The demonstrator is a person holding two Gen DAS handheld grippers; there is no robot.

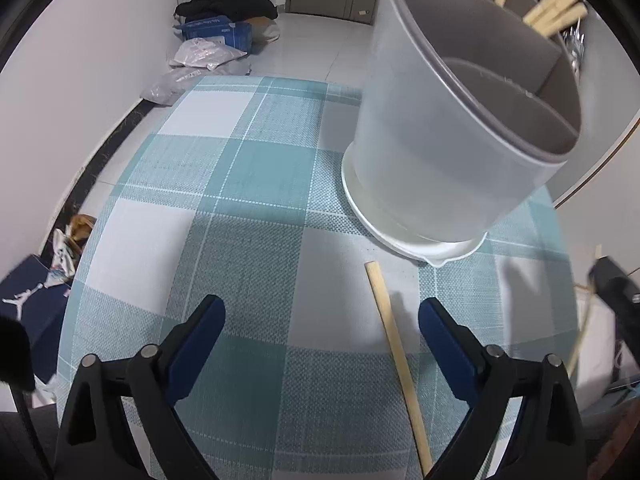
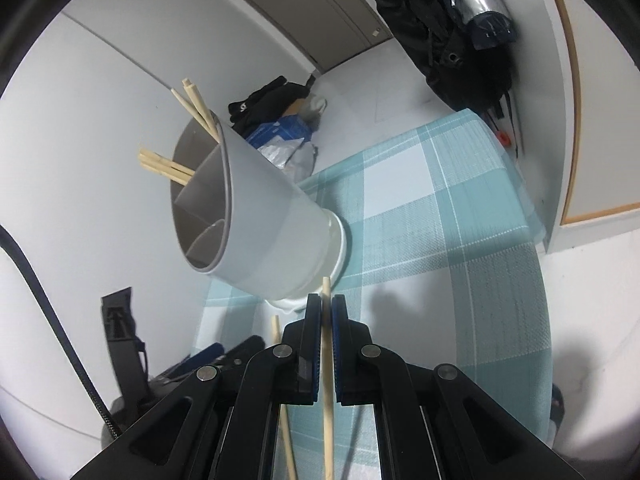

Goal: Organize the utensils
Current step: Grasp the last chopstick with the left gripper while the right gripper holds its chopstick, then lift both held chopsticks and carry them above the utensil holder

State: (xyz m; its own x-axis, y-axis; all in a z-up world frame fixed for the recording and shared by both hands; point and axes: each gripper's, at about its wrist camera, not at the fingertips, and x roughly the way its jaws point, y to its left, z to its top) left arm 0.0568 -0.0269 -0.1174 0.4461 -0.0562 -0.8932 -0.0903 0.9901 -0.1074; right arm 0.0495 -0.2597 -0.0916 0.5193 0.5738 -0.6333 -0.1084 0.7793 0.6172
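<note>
Right gripper clamps one chopstick, seen only in its view; left gripper, spread wide, straddles a loose chopstick lower right.

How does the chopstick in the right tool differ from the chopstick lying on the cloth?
The chopstick in the right tool is clamped between shut pads, while the chopstick on the cloth is free, between the pads of the open left tool and touching neither. The held one is lifted off the cloth; the other lies flat on it. Both are plain pale wooden sticks near the holder.
</note>
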